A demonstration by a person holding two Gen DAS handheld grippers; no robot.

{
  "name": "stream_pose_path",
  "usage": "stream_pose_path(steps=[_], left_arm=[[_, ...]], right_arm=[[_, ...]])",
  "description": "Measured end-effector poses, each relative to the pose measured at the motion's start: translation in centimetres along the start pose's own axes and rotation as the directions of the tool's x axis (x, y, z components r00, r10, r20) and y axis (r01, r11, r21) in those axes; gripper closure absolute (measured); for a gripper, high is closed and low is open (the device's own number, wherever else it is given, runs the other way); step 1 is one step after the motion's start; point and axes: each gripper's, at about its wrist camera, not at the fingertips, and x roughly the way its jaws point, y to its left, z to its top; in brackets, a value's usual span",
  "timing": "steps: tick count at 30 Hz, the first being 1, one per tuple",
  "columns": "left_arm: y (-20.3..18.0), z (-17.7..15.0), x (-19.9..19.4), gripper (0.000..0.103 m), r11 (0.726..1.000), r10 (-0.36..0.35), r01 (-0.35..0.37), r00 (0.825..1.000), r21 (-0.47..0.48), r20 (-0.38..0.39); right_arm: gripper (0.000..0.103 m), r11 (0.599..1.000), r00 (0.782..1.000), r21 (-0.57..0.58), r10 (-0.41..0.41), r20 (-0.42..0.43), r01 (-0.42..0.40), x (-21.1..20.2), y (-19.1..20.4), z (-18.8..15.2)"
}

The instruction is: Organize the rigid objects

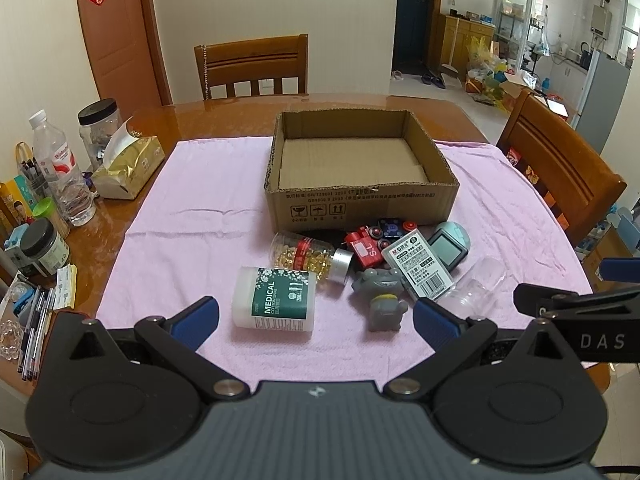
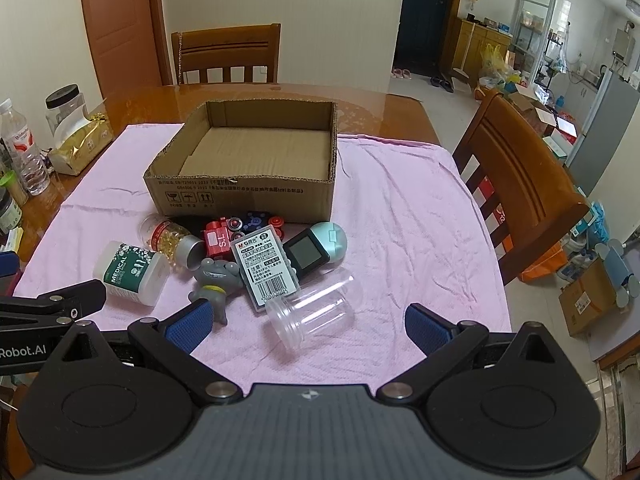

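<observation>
An empty cardboard box (image 1: 362,200) (image 2: 244,196) stands on the pink cloth. In front of it lies a pile: a white medical cotton bottle (image 1: 274,299) (image 2: 130,274), a capsule bottle (image 1: 310,255) (image 2: 172,240), a grey cat figure (image 1: 382,296) (image 2: 216,280), a red toy train (image 1: 362,246) (image 2: 218,236), a staples box (image 1: 422,266) (image 2: 266,266), a teal gadget (image 1: 448,246) (image 2: 316,248) and a clear jar (image 1: 476,290) (image 2: 316,310). My left gripper (image 1: 316,320) is open, just short of the cotton bottle. My right gripper (image 2: 308,326) is open around the clear jar's near end.
Bottles, jars, a tissue pack (image 1: 128,168) and pens crowd the table's left edge. Wooden chairs stand at the far side (image 1: 252,66) and at the right (image 2: 516,176). The pink cloth (image 1: 192,216) covers the table's middle.
</observation>
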Motion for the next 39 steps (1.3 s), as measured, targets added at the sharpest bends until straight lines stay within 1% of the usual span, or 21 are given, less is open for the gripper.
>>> stream_pose_path(steps=[27,39], left_arm=[[-0.2,0.2,-0.3,0.001,1.0,0.008,-0.008,1.0,-0.008,0.003],[-0.5,-0.2,0.7,0.001,1.0,-0.014,0.014,1.0,0.0,0.02]], right_arm=[[0.0,1.0,1.0,-0.015,0.009,0.012,-0.009,0.0,-0.4,0.3],[0.0,0.999,1.0,-0.035,0.005,0.023,-0.004,0.5,-0.4,0.2]])
